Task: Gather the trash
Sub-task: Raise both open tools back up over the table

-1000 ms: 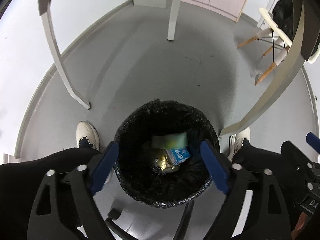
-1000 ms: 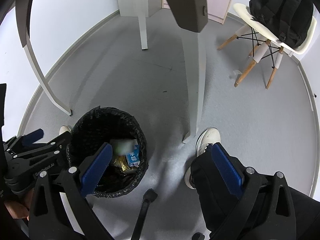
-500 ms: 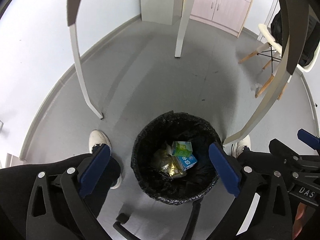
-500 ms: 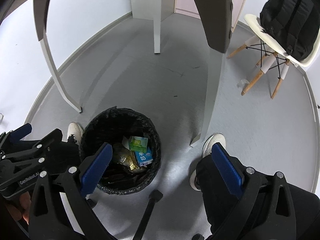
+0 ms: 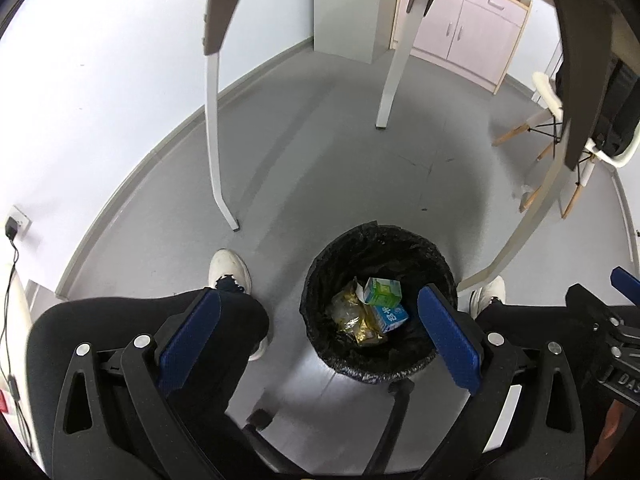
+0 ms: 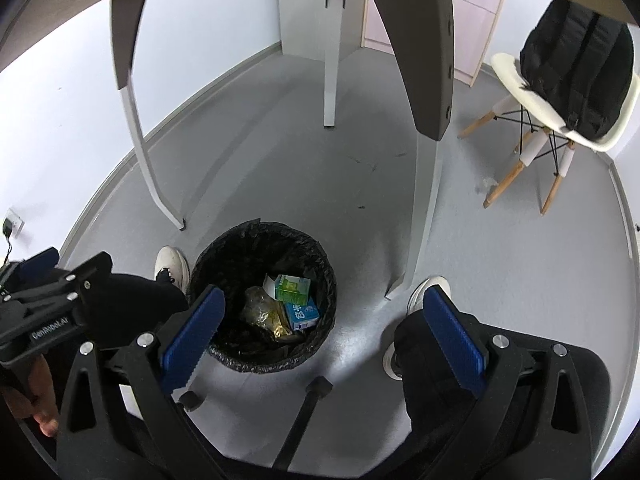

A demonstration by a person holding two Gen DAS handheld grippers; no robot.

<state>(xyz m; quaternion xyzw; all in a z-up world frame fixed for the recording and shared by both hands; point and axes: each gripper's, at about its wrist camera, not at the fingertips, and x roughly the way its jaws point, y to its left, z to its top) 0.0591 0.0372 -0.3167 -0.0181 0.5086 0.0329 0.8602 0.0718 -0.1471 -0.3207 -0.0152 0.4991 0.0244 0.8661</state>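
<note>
Both tongs have been lifted away from the bin (image 5: 378,304); the left tongs (image 5: 320,336) and right tongs (image 6: 324,332) are spread and empty. A green carton (image 5: 383,291) now lies inside, so that piece is judged collected.
</note>
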